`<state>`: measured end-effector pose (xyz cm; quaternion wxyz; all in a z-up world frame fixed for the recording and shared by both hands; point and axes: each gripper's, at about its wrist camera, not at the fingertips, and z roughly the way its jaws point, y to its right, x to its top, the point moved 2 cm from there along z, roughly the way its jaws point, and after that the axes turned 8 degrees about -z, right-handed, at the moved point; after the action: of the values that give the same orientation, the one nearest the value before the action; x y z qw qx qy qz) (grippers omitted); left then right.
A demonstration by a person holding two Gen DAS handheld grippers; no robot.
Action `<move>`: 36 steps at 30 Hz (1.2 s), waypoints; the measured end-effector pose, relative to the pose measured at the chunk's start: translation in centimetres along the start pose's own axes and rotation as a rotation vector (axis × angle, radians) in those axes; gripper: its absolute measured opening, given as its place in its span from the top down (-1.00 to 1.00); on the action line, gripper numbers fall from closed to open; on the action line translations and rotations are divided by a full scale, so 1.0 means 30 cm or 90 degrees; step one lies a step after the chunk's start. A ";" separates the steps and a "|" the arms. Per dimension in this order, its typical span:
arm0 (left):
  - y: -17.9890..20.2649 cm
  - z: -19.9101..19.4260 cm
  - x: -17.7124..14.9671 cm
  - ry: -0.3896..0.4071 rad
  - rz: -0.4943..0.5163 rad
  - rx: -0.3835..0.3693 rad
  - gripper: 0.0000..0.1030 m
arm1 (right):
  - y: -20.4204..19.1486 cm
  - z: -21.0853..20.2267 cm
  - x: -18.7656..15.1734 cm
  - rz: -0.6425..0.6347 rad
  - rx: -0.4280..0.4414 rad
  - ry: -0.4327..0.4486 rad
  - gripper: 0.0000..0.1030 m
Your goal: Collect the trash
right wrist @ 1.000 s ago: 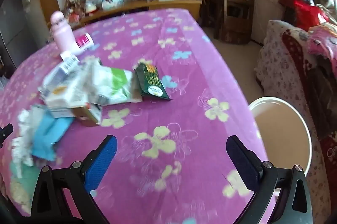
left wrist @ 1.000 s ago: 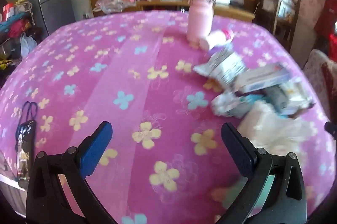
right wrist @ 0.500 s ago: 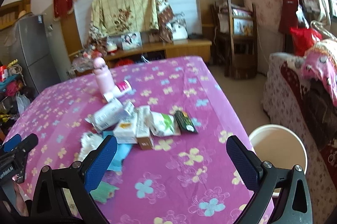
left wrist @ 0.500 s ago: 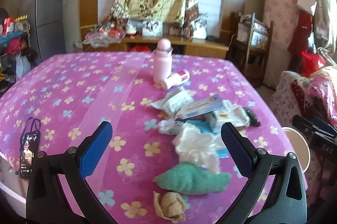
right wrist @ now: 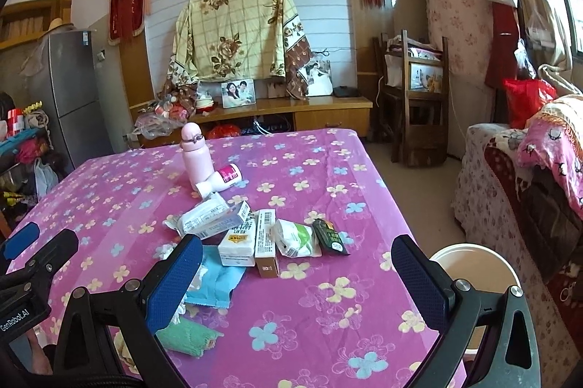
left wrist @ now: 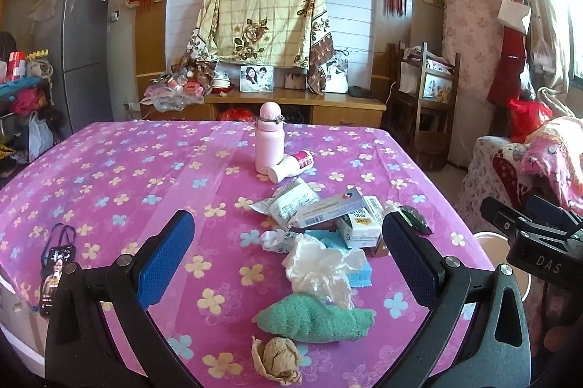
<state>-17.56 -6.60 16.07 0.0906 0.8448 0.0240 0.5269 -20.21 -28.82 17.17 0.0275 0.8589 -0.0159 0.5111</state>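
A table (left wrist: 109, 169) under a soft pink cloth printed with yellow, blue and white flowers fills both views. Just off the table's right edge stands a round cream bin (right wrist: 473, 264), smooth-walled. Toward the table's far middle a matte pink bottle (left wrist: 269, 147) stands upright, cylindrical with a domed cap; a small white bottle with a magenta label (left wrist: 291, 166) lies on its side touching its base. Nearer than the pink bottle lies the trash heap: crinkled white wrappers (left wrist: 288, 204), a long flat carton (left wrist: 329, 207), a squat white box (right wrist: 237, 246), a narrow box with a barcode (right wrist: 265, 242), a white-and-green pouch (right wrist: 297, 238) and a dark glossy sachet (right wrist: 329, 236). At the table's near edge sit crumpled white tissue (left wrist: 320, 264), a blue packet (right wrist: 215, 282), a fuzzy green rolled cloth (left wrist: 313, 318) and a brown paper wad (left wrist: 278, 357). A phone (left wrist: 54, 271) lies flat at the table's left edge.

The left gripper (left wrist: 288, 264) is spread wide above the near edge, its blue textured pads gripping nothing. The right gripper (right wrist: 297, 275) is equally wide and empty.
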 end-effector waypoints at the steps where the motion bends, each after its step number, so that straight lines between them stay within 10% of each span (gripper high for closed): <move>1: -0.002 0.001 0.002 0.000 -0.001 0.000 -0.99 | -0.003 -0.004 0.002 -0.001 0.001 0.002 -1.00; 36: -0.017 -0.022 0.030 0.011 -0.016 -0.002 -0.99 | -0.001 -0.043 0.045 -0.011 -0.004 0.025 -1.00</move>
<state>-17.71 -5.89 17.05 0.0986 0.8397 0.0346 0.5330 -20.70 -28.69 18.96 0.0349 0.8487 -0.0095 0.5276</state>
